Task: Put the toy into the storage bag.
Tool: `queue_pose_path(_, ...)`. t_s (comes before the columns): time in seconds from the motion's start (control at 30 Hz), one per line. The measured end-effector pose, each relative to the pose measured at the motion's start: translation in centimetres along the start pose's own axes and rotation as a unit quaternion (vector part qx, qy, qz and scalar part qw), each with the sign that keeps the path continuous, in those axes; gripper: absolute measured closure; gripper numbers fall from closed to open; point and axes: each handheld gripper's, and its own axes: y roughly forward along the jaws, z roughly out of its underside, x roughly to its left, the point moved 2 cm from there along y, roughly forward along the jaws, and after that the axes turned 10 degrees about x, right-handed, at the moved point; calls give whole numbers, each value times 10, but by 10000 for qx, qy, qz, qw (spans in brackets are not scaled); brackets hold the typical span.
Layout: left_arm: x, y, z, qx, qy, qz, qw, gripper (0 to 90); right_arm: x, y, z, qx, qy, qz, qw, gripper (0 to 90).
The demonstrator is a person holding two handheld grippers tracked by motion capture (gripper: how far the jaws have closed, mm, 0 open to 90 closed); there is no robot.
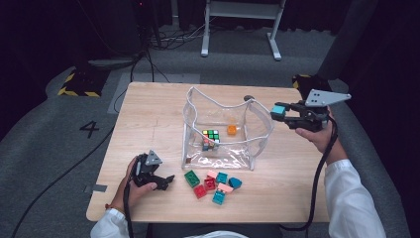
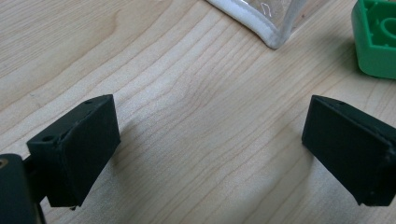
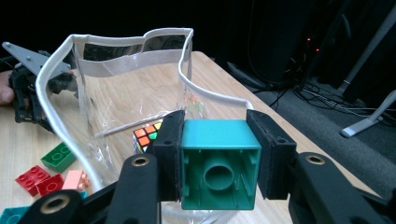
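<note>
Bricks are going into the clear bag (image 1: 225, 131) one at a time, and this moment falls in the carrying step: the right gripper (image 1: 283, 113) is clamped on a teal brick (image 3: 219, 163), its jaws pressed against two opposite sides, and holds it in the air just beside the bag's right rim, above the table (image 1: 148, 114). Inside the bag already lie a puzzle cube (image 1: 210, 139) and an orange brick (image 1: 231, 130). The left gripper (image 1: 166, 181) rests low at the near left of the table, jaws spread wide with nothing between them, a green brick (image 2: 376, 39) close ahead of it. More loose bricks (image 1: 214, 184) wait in a cluster in front of the bag. The next move probably calls for carrying the teal brick inward over the floppy rim until it hangs above the opening, then letting go; the soft wall could snag the brick if it comes in too low.
</note>
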Motion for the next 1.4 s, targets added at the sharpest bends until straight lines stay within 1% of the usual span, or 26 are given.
queue_pose_path(0.17,0,0,0,1,1,0,10000,43,1,21,-19,165,-371,-100,9991,591)
queue_pose_path(0.2,0,0,0,1,2,1,10000,43,2,24,-21,212,-395,-114,9989,591)
queue_pose_path(0.23,0,0,0,2,2,1,10000,43,3,29,-23,274,-473,-113,9984,591)
queue_pose_path(0.3,0,0,0,1,2,1,10000,43,7,38,-27,317,-521,-228,9979,591)
queue_pose_path(0.37,0,0,0,1,2,0,10000,43,11,49,-31,406,-626,-332,9967,591)
queue_pose_path(0.4,0,0,0,1,1,0,10000,43,12,53,-32,457,-665,-345,9961,591)
queue_pose_path(0.53,0,0,0,2,1,1,10000,43,15,70,-39,714,-789,-538,9929,591)
queue_pose_path(0.67,0,0,0,2,1,0,10000,43,18,85,-43,1036,-959,-724,9873,591)
queue_pose_path(0.8,0,0,0,2,0,1,10000,43,20,101,-45,1512,-1140,-788,9787,590)
queue_pose_path(0.83,0,0,0,3,2,1,10000,43,20,105,-45,1625,-1222,-803,9758,590)
queue_pose_path(0.87,0,0,0,7,9,-2,10000,43,20,108,-45,1735,-1257,-809,9734,590)
queue_pose_path(0.9,0,0,0,7,8,-1,10000,43,20,112,-45,1887,-1295,-795,9702,590)
queue_pose_path(0.97,0,0,0,6,8,-1,10000,43,19,117,-44,2118,-1352,-779,9648,590)
queue_pose_path(1.0,0,0,0,1,1,1,10000,43,18,120,-44,2243,-1380,-743,9618,590)
queue_pose_path(1.03,0,0,0,3,3,-1,10000,43,16,122,-42,2443,-1421,-715,9566,590)
queue_pose_path(1.07,0,0,0,7,8,-2,10000,43,16,123,-41,2516,-1406,-709,9549,590)
queue_pose_path(1.1,0,0,0,2,2,2,10000,43,15,124,-40,2660,-1410,-670,9512,590)
queue_pose_path(1.13,0,0,0,8,10,-2,10000,43,12,125,-38,2808,-1472,-632,9463,590)
queue_pose_path(1.2,0,0,0,6,8,-3,10000,43,8,124,-35,2947,-1447,-635,9424,590)
queue_pose_path(1.23,0,0,0,1,2,1,10000,43,6,123,-32,3029,-1373,-627,9410,590)
queue_pose_path(1.27,0,0,0,7,9,-1,10000,43,4,122,-31,3061,-1375,-629,9399,590)
queue_pose_path(1.33,0,0,0,0,0,1,10000,43,-1,119,-26,3206,-1266,-578,9369,590)
queue_pose_path(1.37,0,0,0,7,9,-1,10000,43,-3,118,-25,3239,-1299,-586,9353,590)
queue_pose_path(1.4,0,0,0,2,2,0,10000,43,-4,116,-22,3346,-1259,-535,9324,590)
